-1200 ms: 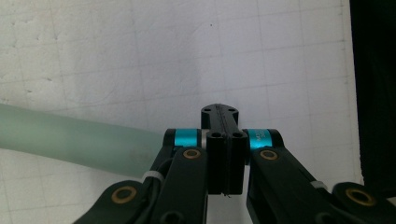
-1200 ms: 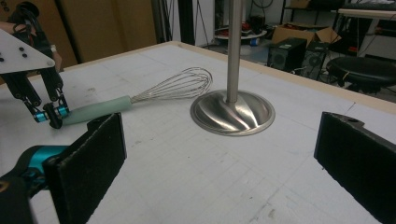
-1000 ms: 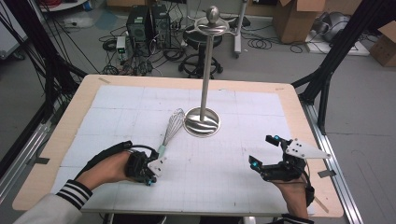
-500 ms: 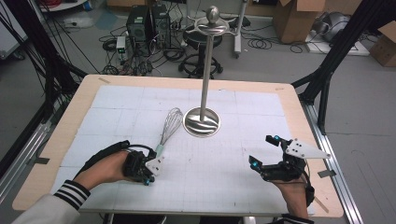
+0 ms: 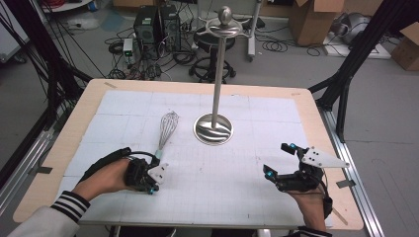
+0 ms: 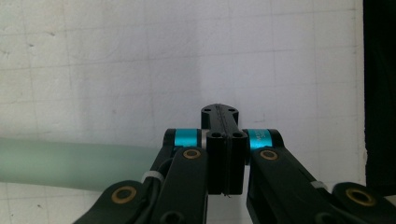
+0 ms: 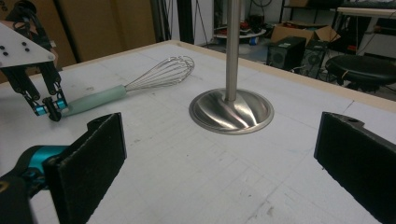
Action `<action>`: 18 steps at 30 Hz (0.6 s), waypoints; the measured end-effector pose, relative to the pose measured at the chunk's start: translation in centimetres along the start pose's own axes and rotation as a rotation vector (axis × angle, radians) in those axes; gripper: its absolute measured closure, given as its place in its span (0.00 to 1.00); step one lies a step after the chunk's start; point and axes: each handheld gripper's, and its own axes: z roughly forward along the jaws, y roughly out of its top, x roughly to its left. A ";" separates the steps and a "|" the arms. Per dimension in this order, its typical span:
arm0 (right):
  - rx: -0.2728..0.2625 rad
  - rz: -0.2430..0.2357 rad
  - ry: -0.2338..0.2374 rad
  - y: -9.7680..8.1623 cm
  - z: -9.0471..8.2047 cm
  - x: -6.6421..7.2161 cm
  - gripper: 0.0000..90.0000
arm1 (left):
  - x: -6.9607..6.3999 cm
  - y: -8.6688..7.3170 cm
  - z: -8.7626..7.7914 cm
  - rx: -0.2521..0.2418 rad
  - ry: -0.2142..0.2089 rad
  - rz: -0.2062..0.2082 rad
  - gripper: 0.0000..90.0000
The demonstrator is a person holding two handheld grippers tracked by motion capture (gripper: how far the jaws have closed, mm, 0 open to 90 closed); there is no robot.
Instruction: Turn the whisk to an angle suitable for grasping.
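**Whisk not yet picked up, stand hooks empty**

Wooden table with white gridded mat (image 5: 123, 106): work surface. Landmark: tall steel utensil stand with round base (image 5: 213, 129), mid-table. Its top hooks carry nothing.

Wire whisk with pale green handle (image 5: 166, 129) lies flat just left of the stand base, wires pointing away from the person, handle toward the left gripper (image 5: 151, 181). Judgement: early stage, grasp not made; lifting and probably hanging on the stand remain.

Left gripper: low over the mat, at the handle's near end, jaws fully closed on nothing; handle (image 6: 70, 164) sits beside them, not between.

Right gripper (image 5: 277, 160): right of the stand base, well apart, aimed at it, jaws wide, empty.
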 end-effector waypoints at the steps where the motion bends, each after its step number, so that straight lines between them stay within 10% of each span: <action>1: 0.000 0.000 0.000 0.0 0.0 0.0 0.01 | 0.0 0.0 0.0 0.000 0.000 0.000 1.00; 18: 0.002 0.000 -0.001 0.0 0.0 0.0 0.01 | -0.2 -1.3 -0.4 0.010 0.009 -0.016 1.00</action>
